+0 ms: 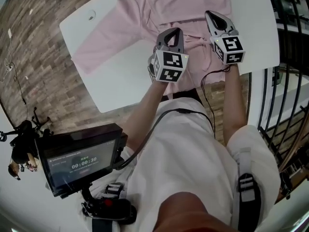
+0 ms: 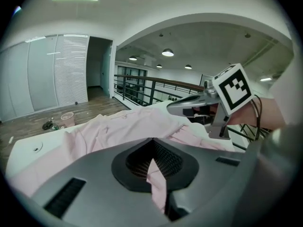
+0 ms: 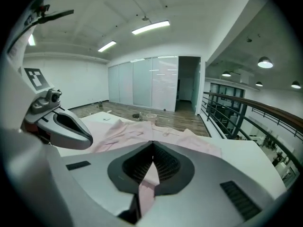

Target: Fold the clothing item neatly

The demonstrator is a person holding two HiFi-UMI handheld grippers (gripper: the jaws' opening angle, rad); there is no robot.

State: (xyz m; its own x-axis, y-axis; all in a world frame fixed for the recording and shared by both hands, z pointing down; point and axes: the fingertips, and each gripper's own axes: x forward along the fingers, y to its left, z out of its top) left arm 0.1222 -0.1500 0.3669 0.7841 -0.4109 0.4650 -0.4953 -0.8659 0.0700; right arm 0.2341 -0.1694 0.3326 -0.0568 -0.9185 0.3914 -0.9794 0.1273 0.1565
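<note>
The pale pink cloth shirt (image 1: 145,13) lies mostly spread on the white flat surface (image 1: 111,86). The left claw (image 2: 153,148) and right claw (image 3: 152,150) each pinch its near edge tight; folding seems barely begun.

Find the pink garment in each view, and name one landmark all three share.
Head view: pink garment at top centre.
Left gripper view: pink garment across the middle.
Right gripper view: pink garment across the centre.
Shared landmark: the white table beneath it.
</note>
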